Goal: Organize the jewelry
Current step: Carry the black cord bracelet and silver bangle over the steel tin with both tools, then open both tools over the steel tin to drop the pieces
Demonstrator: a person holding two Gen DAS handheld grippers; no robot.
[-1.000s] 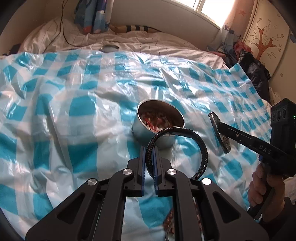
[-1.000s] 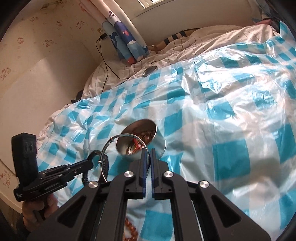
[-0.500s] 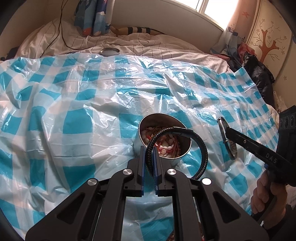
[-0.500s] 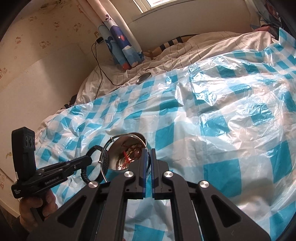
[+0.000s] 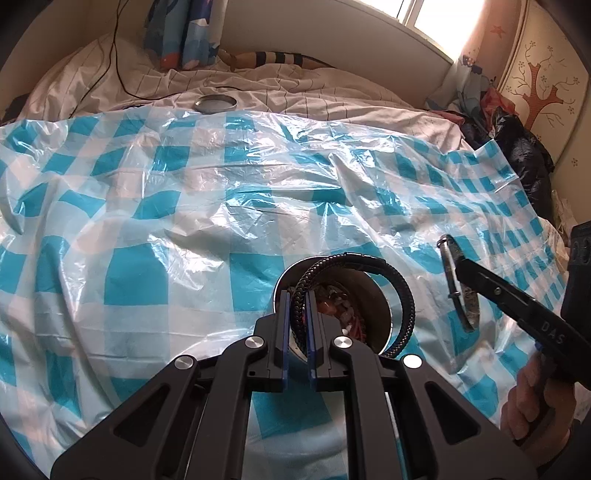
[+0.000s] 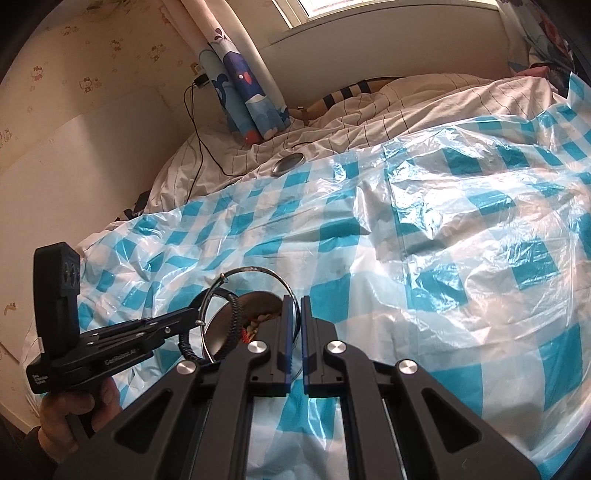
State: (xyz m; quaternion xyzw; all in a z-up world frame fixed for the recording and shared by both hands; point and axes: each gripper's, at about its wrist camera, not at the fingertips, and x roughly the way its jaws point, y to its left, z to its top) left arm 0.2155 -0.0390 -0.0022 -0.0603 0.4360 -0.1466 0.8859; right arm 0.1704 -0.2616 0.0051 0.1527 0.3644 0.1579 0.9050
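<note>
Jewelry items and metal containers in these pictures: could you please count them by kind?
Bracelets held in grippers: 2, black braided bracelet in left gripper, silver bangle in right gripper.
Metal tins: 1, contents too jumbled to count.
Loose lids: 1.
Total: 4.

The tin (image 5: 373,295) sits on the plastic sheet (image 5: 184,221) over the bed (image 5: 332,99); jewelry (image 5: 340,306) lies inside the tin, the lid (image 5: 216,103) far behind it, the curtain (image 5: 181,33) beyond that.
</note>
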